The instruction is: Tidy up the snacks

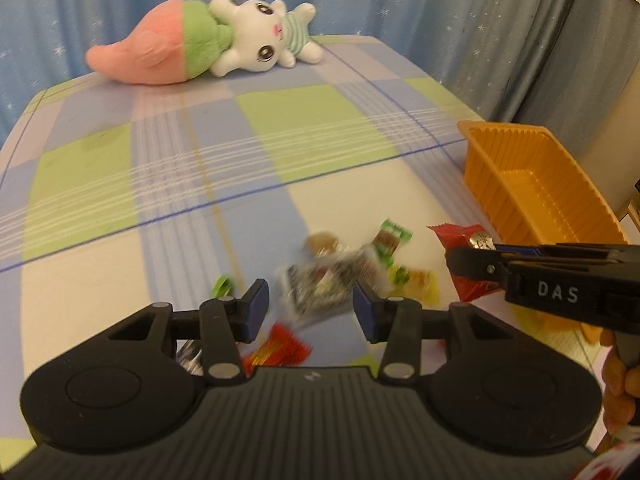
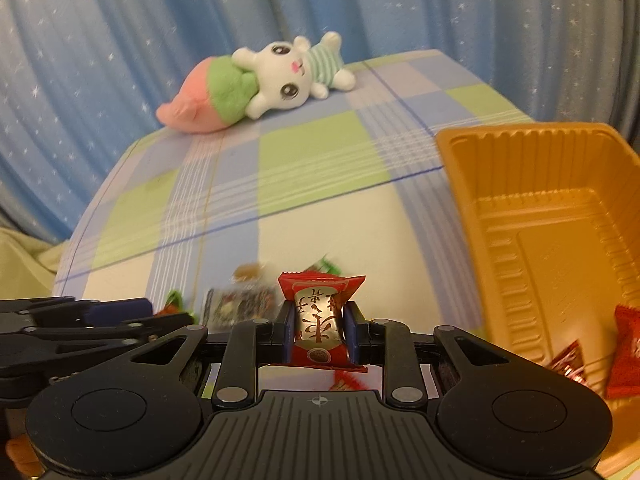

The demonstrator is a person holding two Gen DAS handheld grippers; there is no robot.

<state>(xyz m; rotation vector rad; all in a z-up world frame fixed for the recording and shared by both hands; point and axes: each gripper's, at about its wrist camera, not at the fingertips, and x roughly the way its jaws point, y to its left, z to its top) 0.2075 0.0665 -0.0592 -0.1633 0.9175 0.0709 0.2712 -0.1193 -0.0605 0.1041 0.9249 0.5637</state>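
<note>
Right tongs (image 2: 318,330) clamped on a red sweet (image 2: 318,320), lifted off the worktop (image 2: 320,224), orange tray (image 2: 532,216) just to their right (two red packets already inside). Left tongs (image 1: 310,306) half open, gripping nothing, poised above blurred scattered snacks (image 1: 336,276).

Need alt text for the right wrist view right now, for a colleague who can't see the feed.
The right gripper is shut on a red snack packet above a checked tablecloth, beside an orange tray already holding red packets. More wrapped snacks lie blurred just ahead, the left gripper enters at left, and a plush bunny lies at the far edge.
</note>
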